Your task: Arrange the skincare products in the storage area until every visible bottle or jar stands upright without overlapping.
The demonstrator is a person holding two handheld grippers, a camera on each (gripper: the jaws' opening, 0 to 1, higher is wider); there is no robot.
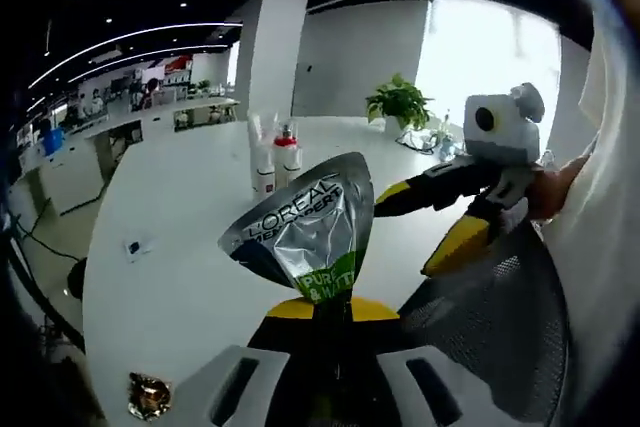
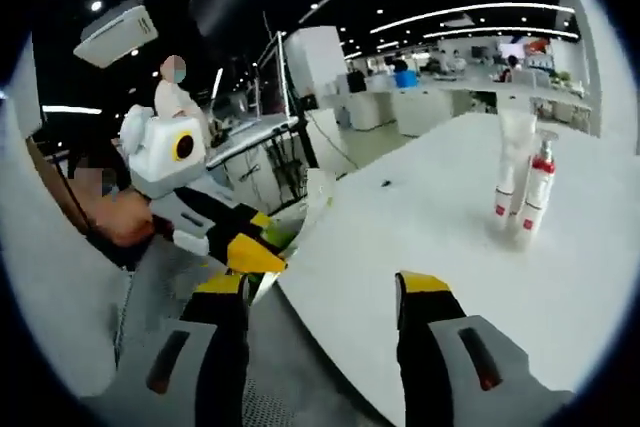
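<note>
Left gripper [image 1: 318, 312] is pinching a silver tube [image 1: 305, 232] w/ a green band, "L'OREAL" lettering readable on it. Jaws are pressed in on the tube's lower end, yellow tips either side; the wide crimped end fans out above them. Tube is held in the air off the near edge of the white table [image 1: 180, 247], not resting on it.

In the left gripper view, two white bottles [image 1: 275, 162] w/ red bands stand upright toward the far side of the table, just beside each other, poss. touching. One has a red pump top. A potted plant [image 1: 400, 107] sits further back near the far edge. A small dark item [image 1: 137, 246] lies flat toward the table's left edge, too small to identify. A shiny crumpled object [image 1: 149, 395] lies at the near left corner. The right gripper [image 1: 450, 222] comes in from the right, held by a hand [image 1: 555, 187], above a mesh chair back [image 1: 490, 327].

In the right gripper view, right gripper [image 2: 325, 292] jaws are spread apart, nothing between them, hovering over the near edge of the table [image 2: 420, 217]. The same two bottles [image 2: 525, 197] stand upright toward the right side, well apart from the jaws. Left gripper [image 2: 250, 247] shows at left, off the table edge, w/ a hand [image 2: 125, 217] on it; the tube there is mostly hidden.
</note>
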